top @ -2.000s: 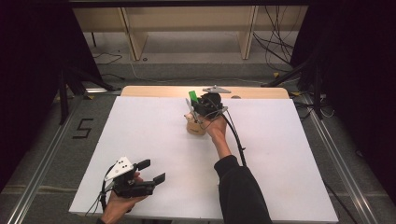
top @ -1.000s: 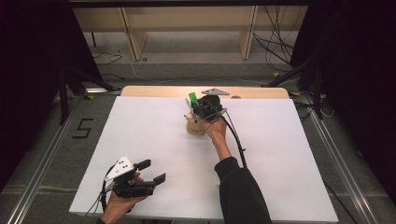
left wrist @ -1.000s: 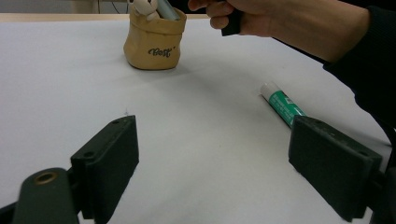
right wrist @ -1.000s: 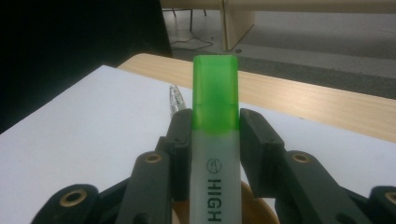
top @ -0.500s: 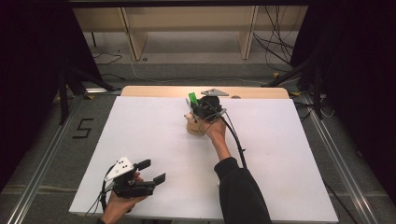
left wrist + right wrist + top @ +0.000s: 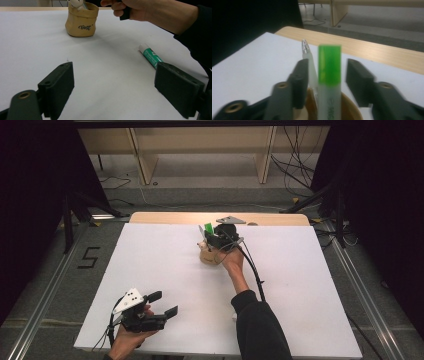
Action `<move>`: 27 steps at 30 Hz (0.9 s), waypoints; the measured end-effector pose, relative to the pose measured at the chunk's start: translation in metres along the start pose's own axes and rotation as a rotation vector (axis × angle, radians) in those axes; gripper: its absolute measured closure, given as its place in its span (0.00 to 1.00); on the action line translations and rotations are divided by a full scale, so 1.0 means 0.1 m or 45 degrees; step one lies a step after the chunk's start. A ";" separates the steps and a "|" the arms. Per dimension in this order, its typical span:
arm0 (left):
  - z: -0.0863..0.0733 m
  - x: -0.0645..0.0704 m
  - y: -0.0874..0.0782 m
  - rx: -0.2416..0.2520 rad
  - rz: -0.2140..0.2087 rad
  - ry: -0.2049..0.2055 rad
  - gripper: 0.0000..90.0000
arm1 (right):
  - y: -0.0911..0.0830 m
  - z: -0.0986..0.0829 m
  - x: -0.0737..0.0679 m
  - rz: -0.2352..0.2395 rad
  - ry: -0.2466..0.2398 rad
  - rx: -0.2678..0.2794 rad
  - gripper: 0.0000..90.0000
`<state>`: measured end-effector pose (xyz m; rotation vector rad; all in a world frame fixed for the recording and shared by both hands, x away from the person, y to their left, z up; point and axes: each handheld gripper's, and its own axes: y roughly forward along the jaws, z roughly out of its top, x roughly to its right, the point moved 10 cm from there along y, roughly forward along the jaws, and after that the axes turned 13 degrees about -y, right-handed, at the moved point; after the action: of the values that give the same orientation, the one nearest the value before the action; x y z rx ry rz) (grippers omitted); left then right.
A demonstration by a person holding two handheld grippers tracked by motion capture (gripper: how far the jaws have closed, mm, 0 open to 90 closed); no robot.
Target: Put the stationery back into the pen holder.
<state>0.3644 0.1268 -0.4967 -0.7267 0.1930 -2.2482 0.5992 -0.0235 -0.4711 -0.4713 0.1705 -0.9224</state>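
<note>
A tan fabric pouch (image 6: 207, 256) stands upright near the table's far edge, with dark lettering on its side (image 6: 81, 21). A green-capped marker (image 6: 329, 56) and a white pen (image 6: 308, 58) stand in it. My right gripper (image 6: 328, 73) hovers over the pouch mouth, open, its jaws on either side of the marker with a gap on each side. In the high view it sits at the pouch's top (image 6: 216, 239). My left gripper (image 6: 163, 303) rests open near the front left of the white table. Nothing lies between its jaws (image 6: 117, 80).
A green and white glue stick (image 6: 150, 55) lies on the white tabletop (image 6: 165, 265) beside the person's right forearm (image 6: 170, 13). A wooden strip (image 6: 175, 217) runs along the table's far edge. A cable (image 6: 252, 267) trails from the right gripper along the arm.
</note>
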 end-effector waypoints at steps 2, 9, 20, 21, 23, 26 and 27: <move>0.00 0.00 0.00 -0.003 0.001 0.001 0.18 | -0.04 0.04 -0.02 0.027 0.005 0.020 0.55; -0.01 -0.01 0.00 -0.006 0.004 0.007 0.18 | -0.20 0.14 -0.02 0.029 -0.006 0.044 0.48; -0.03 -0.02 0.02 -0.021 0.014 -0.001 0.18 | -0.67 0.06 0.01 0.102 -0.018 0.028 0.37; -0.03 -0.02 0.02 -0.026 0.015 0.002 0.18 | -0.72 0.02 0.01 0.111 -0.023 0.021 0.36; -0.03 -0.02 0.02 -0.028 0.016 0.002 0.18 | -0.81 -0.04 0.01 0.118 -0.034 0.012 0.35; -0.03 -0.02 0.03 -0.030 0.019 0.002 0.18 | -0.96 -0.12 0.03 0.119 -0.043 0.017 0.34; -0.04 -0.02 0.03 -0.032 0.019 -0.001 0.18 | -1.01 -0.15 0.04 0.119 -0.047 0.021 0.34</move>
<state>0.3651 0.1257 -0.5014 -0.7368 0.2261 -2.2352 0.5237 -0.0829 -0.4373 -0.4614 0.1500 -0.8228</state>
